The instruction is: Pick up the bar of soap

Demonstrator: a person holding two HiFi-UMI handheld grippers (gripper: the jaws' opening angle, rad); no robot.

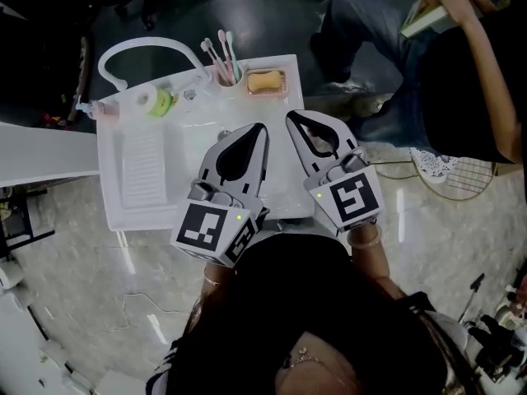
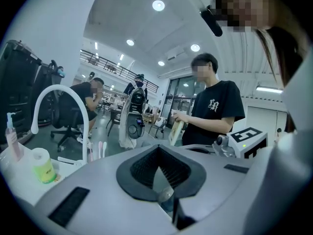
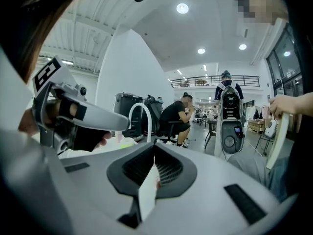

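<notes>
One surface (image 1: 111,179): white, with a ribbed basin (image 1: 144,167) sunk in its left half, it lay in the upper centre of the head view, above a pale floor (image 1: 99,303).
Bystander (image 1: 461,64): sat at the upper right of the head view in dark clothes, holding a book (image 1: 424,19).
Left tool (image 1: 262,127): was held over the lower right part of the surface, pointing up the frame. Its jaws met at the tips, and its own view showed nothing between them (image 2: 157,147).
Right tool (image 1: 289,115): was just beside the left one, to its right. Its jaws were likewise closed tip to tip and empty (image 3: 155,145).
Faucet (image 1: 148,46): a white arch at the upper left of the surface.
Roll (image 1: 156,101): white with a yellow-green band, it stood under the faucet at the back edge.
Cup (image 1: 226,76): pink, at the top centre, holding toothbrushes (image 1: 222,49).
Soap dish (image 1: 267,94): pink, just right of the cup at the upper right corner of the surface.
Bar of soap (image 1: 265,81): orange, it lay in the soap dish, up the frame from both tool tips and apart from them.
</notes>
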